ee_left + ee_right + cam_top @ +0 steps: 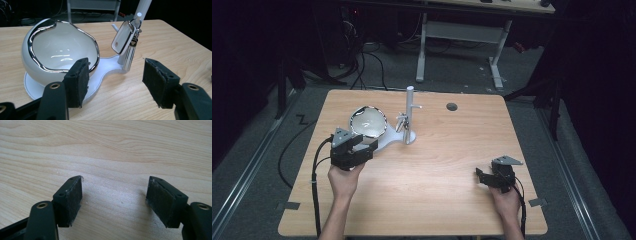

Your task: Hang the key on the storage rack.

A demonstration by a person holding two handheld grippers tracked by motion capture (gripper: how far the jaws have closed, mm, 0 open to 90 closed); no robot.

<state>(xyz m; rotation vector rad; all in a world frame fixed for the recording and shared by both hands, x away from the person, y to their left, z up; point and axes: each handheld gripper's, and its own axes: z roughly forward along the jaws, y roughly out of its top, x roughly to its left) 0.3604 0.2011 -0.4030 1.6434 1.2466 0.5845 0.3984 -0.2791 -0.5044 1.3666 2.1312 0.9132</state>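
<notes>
left gripper (115,82): I'm holding it low over the table (447,165), jaws standing part open, nothing between the pads, aiming at the stand's base.
right gripper (115,200): I'm parking it near my edge of the table, jaws apart and empty, bare wood under them.
keys (126,41): hanging on the post (142,10) ahead and slightly right of the left gripper, white fob in front, tassel dangling beside it, apart from my pads.
bowl (60,52): sitting on the stand (110,67), just ahead-left of my left pad; whether the pad is touching it I can't tell.
keys handling: I'm judging them light, loose and swingy; the fob looks stiff and glossy, so likely slippery.
keys grip: I'm planning to pinch the fob across its flat faces, mid-body, then lift up off the peg; the tassel is too soft to hold.
bowl handling: looking like glazed ceramic with a chrome rim, so probably heavy-ish, slick, breakable; I'm avoiding bumping it.
risk: the stand may be tipping if I'm pulling sideways.
</notes>
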